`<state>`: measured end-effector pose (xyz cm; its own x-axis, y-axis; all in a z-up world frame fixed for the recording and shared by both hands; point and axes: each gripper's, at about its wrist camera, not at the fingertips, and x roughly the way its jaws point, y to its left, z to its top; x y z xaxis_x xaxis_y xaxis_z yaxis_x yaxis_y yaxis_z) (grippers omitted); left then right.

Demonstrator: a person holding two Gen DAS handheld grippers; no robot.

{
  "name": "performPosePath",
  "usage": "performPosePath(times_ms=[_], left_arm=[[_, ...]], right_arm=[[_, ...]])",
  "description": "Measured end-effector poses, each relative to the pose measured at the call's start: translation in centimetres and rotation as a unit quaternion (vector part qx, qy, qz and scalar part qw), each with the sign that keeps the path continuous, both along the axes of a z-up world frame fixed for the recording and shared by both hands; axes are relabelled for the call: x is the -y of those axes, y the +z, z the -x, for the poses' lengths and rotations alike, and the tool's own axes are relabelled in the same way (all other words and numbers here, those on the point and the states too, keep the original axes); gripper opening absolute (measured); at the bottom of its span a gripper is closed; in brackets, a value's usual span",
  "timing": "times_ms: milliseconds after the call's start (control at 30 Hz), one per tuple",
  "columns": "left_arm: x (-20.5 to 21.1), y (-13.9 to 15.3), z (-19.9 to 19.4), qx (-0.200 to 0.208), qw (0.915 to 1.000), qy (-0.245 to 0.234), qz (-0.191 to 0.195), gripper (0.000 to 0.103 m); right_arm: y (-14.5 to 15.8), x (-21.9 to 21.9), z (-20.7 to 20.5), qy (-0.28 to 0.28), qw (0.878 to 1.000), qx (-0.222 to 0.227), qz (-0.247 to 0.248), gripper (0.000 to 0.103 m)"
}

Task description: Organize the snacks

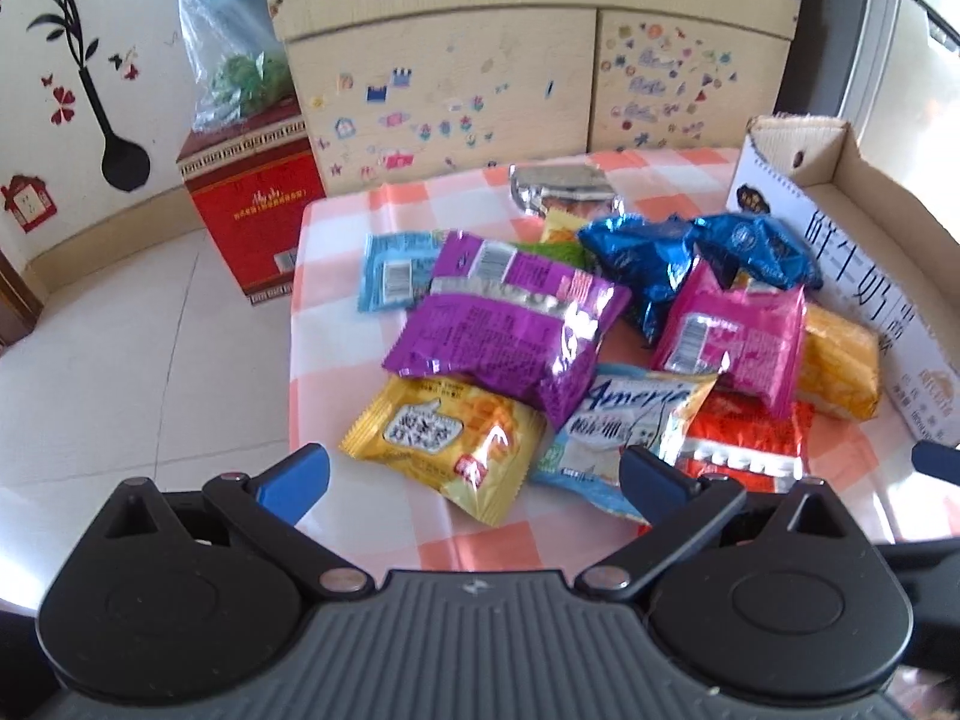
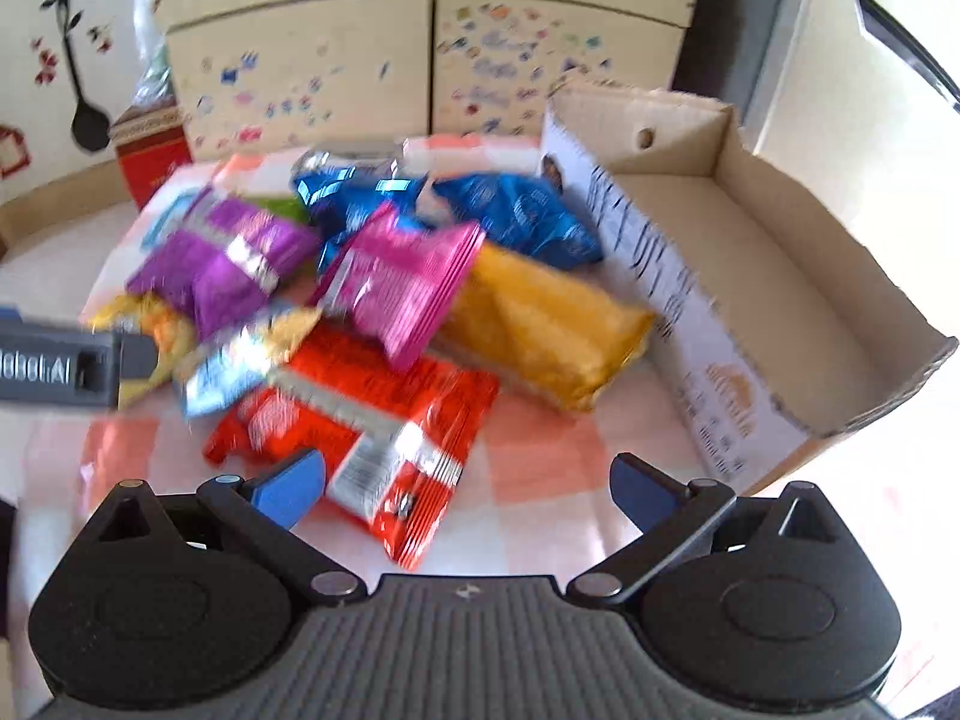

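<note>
We are seeing strong daylight coming in from the right, washing out that edge in both views. Glare is showing on the purple packet (image 1: 510, 324). The left wrist view is reading fairly sharp; the right wrist view is smearing with motion blur across the snack pile (image 2: 372, 300). Fisheye distortion is bending the cabinet (image 1: 534, 90).

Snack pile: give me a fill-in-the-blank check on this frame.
1. The cardboard box holds ____ snacks.
2. The pink packet lies partly on the ____ packet.
3. Both hand-held grippers, left and right, are ____.

Missing: no; red; open
</note>
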<state>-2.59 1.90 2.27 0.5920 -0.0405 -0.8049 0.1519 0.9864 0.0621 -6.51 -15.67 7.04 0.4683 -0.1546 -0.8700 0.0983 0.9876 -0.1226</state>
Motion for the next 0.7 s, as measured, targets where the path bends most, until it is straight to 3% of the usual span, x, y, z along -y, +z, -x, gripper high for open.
performPosePath(times_ms=[267,400,567,700], left_arm=[[-0.4,2.0,-0.4,0.000,0.9999,-0.001,0.013,0.102],[-0.1,3.4,-0.9,0.003,0.9997,-0.019,0.013,0.102],[0.6,4.2,-2.0,0.004,0.9995,-0.032,0.001,0.102],[1.4,3.7,-2.2,0.007,0.9991,-0.040,-0.009,0.102]], right_arm=[[4.5,-0.1,-2.3,0.008,0.997,0.031,0.064,0.103],[6.2,0.7,-3.7,0.012,0.998,0.032,0.052,0.103],[5.6,0.3,-4.6,0.040,0.997,0.001,0.060,0.103],[4.8,0.9,-4.6,0.023,0.999,-0.020,0.028,0.103]])
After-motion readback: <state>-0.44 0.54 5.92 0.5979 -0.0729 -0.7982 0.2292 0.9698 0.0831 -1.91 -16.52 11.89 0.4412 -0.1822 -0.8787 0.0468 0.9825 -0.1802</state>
